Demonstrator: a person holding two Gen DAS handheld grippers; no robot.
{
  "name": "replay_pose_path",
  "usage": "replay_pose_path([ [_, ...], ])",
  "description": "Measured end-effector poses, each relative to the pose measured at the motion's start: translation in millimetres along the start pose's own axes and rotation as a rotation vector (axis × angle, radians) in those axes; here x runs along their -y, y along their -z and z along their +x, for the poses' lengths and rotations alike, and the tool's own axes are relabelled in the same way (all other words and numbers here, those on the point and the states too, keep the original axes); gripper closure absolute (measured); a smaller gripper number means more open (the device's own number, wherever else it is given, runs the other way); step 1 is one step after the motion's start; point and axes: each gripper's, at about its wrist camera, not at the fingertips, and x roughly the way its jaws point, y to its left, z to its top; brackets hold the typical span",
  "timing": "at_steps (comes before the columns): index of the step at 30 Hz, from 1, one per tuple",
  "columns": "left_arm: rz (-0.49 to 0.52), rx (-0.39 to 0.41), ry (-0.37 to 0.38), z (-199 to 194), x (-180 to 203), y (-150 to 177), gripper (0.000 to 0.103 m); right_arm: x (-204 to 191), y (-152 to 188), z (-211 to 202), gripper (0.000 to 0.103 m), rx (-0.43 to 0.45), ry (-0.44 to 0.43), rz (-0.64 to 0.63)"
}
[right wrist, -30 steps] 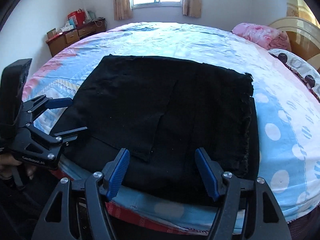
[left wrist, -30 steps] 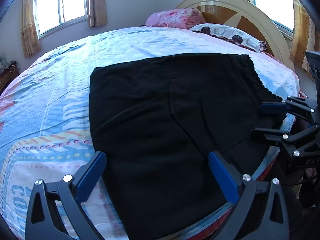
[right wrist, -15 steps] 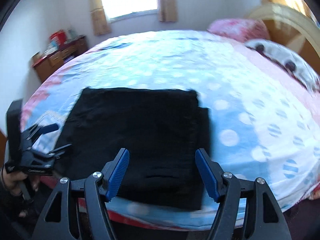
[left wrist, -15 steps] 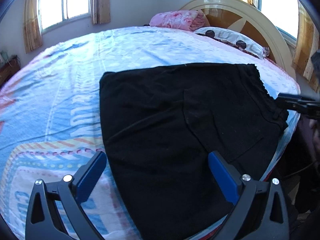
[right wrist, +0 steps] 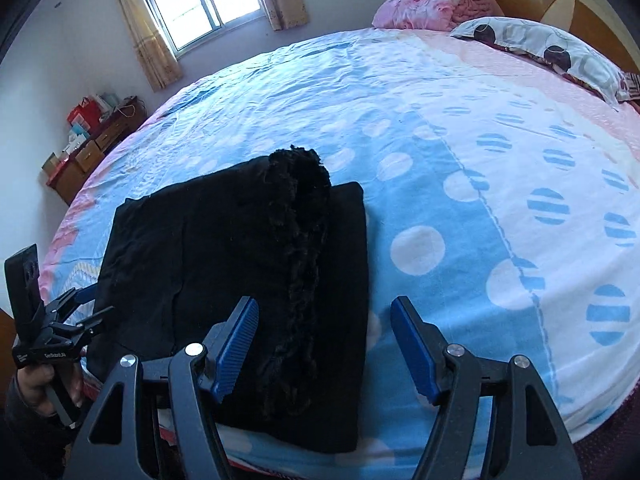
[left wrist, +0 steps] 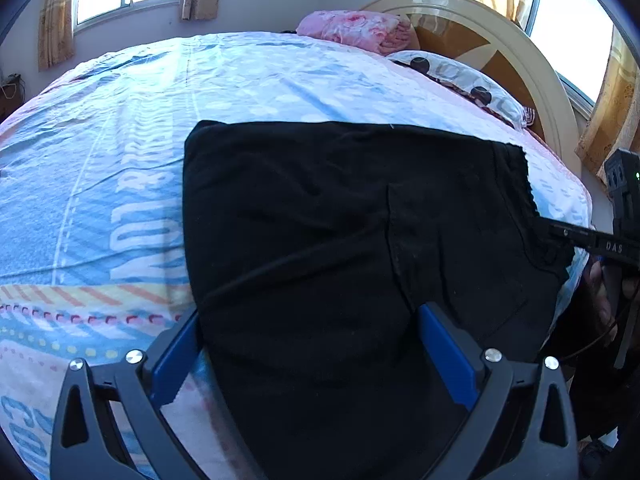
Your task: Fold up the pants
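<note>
Black pants lie folded in a flat rectangle on the bed near its front edge; they also show in the right wrist view, with a frayed raised edge running down the top layer. My left gripper is open, its blue fingers astride the pants' near left corner. My right gripper is open at the pants' right edge, over the frayed hem. The right gripper appears edge-on at the right of the left wrist view. The left gripper shows at the lower left of the right wrist view.
The bed sheet is blue, white and pink with dots. A pink blanket and a spotted pillow lie by the round headboard. A wooden dresser stands by the far wall.
The right gripper has swung to the pants' right edge, and the left gripper has moved in over the near left corner. Both stayed open.
</note>
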Motion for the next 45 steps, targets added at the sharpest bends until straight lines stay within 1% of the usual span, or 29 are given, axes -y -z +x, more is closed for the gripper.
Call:
replay_pose_path([
  [4, 0.005, 0.01, -0.024, 3, 6, -1, 0.0, -6, -2, 6, 0.033, 0.003, -0.01, -0.028],
  [6, 0.021, 0.008, -0.013, 3, 7, -3, 0.0, -5, -2, 8, 0.033, 0.0, -0.02, -0.019],
  [8, -0.003, 0.013, 0.01, 0, 1, -3, 0.0, -3, -2, 7, 0.037, -0.005, -0.028, -0.023],
  [10, -0.029, 0.03, 0.002, -6, -4, -2, 0.0, -7, 0, 7, 0.05, -0.018, -0.046, -0.039],
  [12, -0.042, 0.066, -0.019, -11, -5, 1, 0.0, -15, 2, 6, 0.053, -0.015, -0.033, -0.074],
  [13, -0.038, 0.058, -0.02, -10, -5, 1, 0.0, -19, 3, 6, 0.061, -0.017, -0.024, -0.096],
  [14, -0.037, 0.042, -0.02, -7, -6, 1, 0.0, -19, 3, 6, 0.067, -0.012, -0.037, -0.091],
  [15, -0.042, 0.043, -0.015, -6, -7, 1, 0.0, -17, 3, 3, 0.074, -0.001, -0.045, -0.076],
  [16, -0.05, 0.048, -0.016, -8, -9, 1, 0.0, -17, 3, 0, 0.086, 0.01, -0.025, -0.085],
  [17, -0.055, 0.05, -0.025, -8, -10, 1, 0.0, -16, 4, -1, 0.086, 0.014, -0.011, -0.097],
  [18, -0.061, 0.057, -0.036, -10, -11, 0, 0.0, -12, 5, -2, 0.087, 0.011, -0.015, -0.094],
  [20, -0.073, 0.045, -0.053, -9, -16, 0, 0.0, -2, 4, 0, 0.087, -0.011, -0.048, -0.062],
  [21, -0.082, 0.052, -0.058, -13, -22, 1, 0.0, 1, 4, 2, 0.087, -0.014, -0.058, -0.048],
  [22, -0.093, 0.064, -0.055, -15, -25, 1, 0.0, 0, 4, 4, 0.087, -0.016, -0.052, -0.056],
  [24, -0.113, 0.043, -0.037, -12, -30, 4, 0.0, -5, 5, 4, 0.087, -0.012, -0.027, -0.085],
  [27, -0.058, 0.045, -0.035, -8, -22, 3, 0.0, -1, 5, 4, 0.088, -0.01, -0.041, -0.057],
  [30, -0.067, 0.049, -0.023, -7, -20, -1, 0.0, -1, 5, 1, 0.088, 0.01, -0.035, -0.049],
  [32, -0.06, 0.049, -0.019, -7, -18, -3, 0.002, -2, 6, -2, 0.088, 0.016, -0.028, -0.056],
  [35, -0.082, 0.054, 0.013, -8, -22, -4, 0.002, 0, 6, 0, 0.088, 0.013, -0.03, -0.049],
  [37, -0.084, 0.056, 0.019, -5, -22, -6, 0.0, 1, 6, 2, 0.088, 0.009, -0.025, -0.053],
  [38, -0.082, 0.061, 0.035, -4, -23, -5, 0.0, 2, 6, 4, 0.088, 0.002, -0.023, -0.048],
  [40, -0.062, 0.066, 0.028, -2, -21, -5, 0.001, 4, 6, 9, 0.088, -0.007, -0.027, -0.031],
  [41, -0.058, 0.065, 0.024, -3, -19, -7, 0.008, 3, 5, 9, 0.088, -0.006, -0.026, -0.031],
  [42, -0.061, 0.068, 0.043, -5, -17, -8, 0.031, 1, 6, 7, 0.088, -0.001, -0.023, -0.037],
  [43, -0.069, 0.074, 0.04, -8, -16, -10, 0.043, 0, 6, 3, 0.088, 0.011, -0.028, -0.039],
  [44, -0.07, 0.077, 0.034, -10, -16, -11, 0.052, -2, 7, -1, 0.089, 0.021, -0.04, -0.037],
  [45, -0.067, 0.081, 0.017, -12, -17, -12, 0.078, -3, 7, -3, 0.089, 0.024, -0.043, -0.035],
])
